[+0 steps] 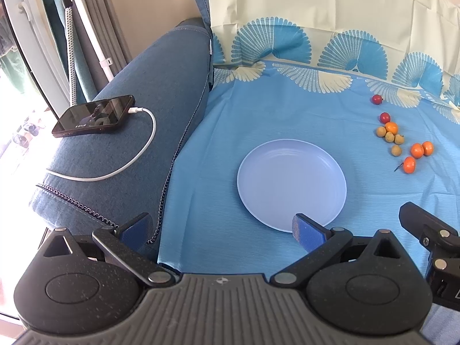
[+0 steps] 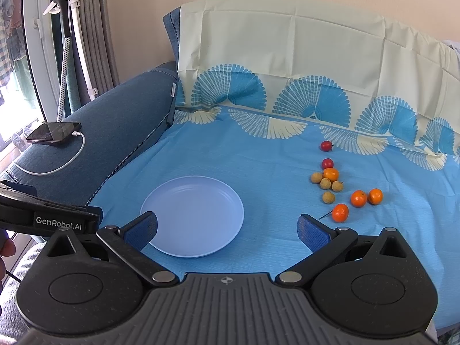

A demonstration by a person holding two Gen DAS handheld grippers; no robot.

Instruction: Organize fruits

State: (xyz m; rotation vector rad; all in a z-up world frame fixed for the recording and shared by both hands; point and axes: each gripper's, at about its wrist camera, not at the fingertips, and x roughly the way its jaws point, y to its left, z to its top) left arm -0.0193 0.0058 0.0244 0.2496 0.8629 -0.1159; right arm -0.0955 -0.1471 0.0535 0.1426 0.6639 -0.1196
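Plate (image 2: 192, 215) lying near the cloth's (image 2: 273, 155) left edge, fruits (image 2: 333, 185) well apart rightward; left gripper (image 1: 222, 230) and right gripper (image 2: 227, 230) both spread wide, grasping nothing.

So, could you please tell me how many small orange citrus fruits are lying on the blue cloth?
4, all right of the plate: one among the brown fruits, a touching pair farther right, one nearest the right gripper. None appears hidden.

Bare blue sheet (image 2: 273, 155) open between plate (image 2: 192, 215) and fruit cluster (image 2: 339, 189) at right, free strip near the plate, sofa armrest (image 2: 115, 132) walling the left with phone (image 2: 53, 133) and cable (image 2: 57, 166) on it, draped backrest (image 2: 287, 51) closing the far side
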